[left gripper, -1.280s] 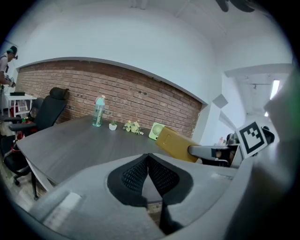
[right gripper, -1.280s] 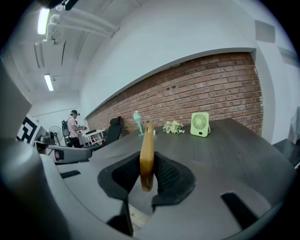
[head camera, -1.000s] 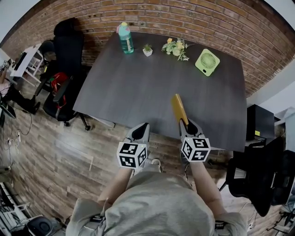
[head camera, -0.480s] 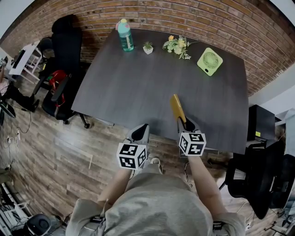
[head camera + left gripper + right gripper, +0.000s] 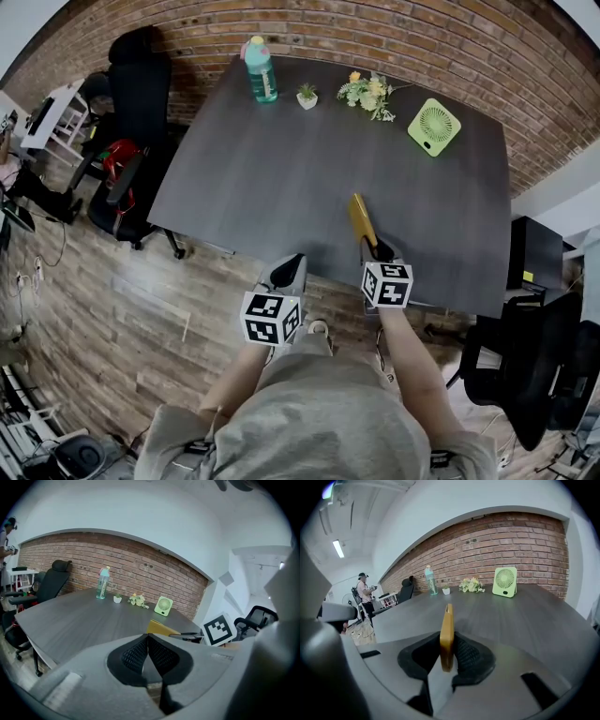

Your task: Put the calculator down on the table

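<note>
The yellow calculator (image 5: 364,219) stands on its thin edge, pinched at its near end by my right gripper (image 5: 378,248), which is shut on it. It hangs over the near part of the dark table (image 5: 281,169). In the right gripper view the calculator (image 5: 447,630) sticks up between the black pads (image 5: 465,654) and points toward the brick wall. My left gripper (image 5: 286,272) hovers at the table's front edge, shut with nothing in it; its pads (image 5: 136,654) meet at the tips. From the left gripper view the calculator (image 5: 161,627) shows to the right.
Along the far edge stand a teal bottle (image 5: 260,69), a small potted plant (image 5: 307,97), a bunch of flowers (image 5: 370,94) and a green fan (image 5: 434,127). Black office chairs (image 5: 141,94) stand left of the table, another chair (image 5: 525,375) at the right. A person (image 5: 363,592) stands far off.
My right gripper has sunk toward the table with the calculator still in its grip. The left gripper has stayed where it was.
</note>
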{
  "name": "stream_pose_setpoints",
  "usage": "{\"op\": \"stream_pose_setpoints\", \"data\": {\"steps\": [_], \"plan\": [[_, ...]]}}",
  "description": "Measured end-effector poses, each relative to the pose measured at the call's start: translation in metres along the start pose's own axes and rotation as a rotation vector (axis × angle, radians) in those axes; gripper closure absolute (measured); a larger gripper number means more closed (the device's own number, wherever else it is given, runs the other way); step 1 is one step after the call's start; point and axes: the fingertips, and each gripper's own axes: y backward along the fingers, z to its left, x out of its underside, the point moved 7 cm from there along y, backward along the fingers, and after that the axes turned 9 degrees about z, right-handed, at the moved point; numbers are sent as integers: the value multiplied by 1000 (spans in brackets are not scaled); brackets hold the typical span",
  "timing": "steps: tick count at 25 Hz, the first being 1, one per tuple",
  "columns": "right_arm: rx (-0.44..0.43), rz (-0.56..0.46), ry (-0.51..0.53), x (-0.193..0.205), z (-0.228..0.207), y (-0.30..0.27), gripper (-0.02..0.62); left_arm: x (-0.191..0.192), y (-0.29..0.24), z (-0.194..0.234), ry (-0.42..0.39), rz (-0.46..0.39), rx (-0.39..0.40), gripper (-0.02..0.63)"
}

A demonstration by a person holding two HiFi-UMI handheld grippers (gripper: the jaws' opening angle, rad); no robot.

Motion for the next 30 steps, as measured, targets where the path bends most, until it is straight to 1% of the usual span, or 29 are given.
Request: {"op": "stream_pose_setpoints", "data": {"steps": [8, 12, 20, 30], "plan": [[-4, 9, -3, 5, 0, -12, 511, 3, -1, 1, -2, 8, 4, 588], [-10, 31, -5, 7, -2, -15, 509, 4, 0, 0, -4, 7, 3, 588], [2, 55, -13, 10, -4, -20, 509, 3, 4, 2, -4, 11, 1, 588], [3, 57, -13, 9, -10, -24, 506, 5, 2, 2, -11, 19, 0, 588]]}}
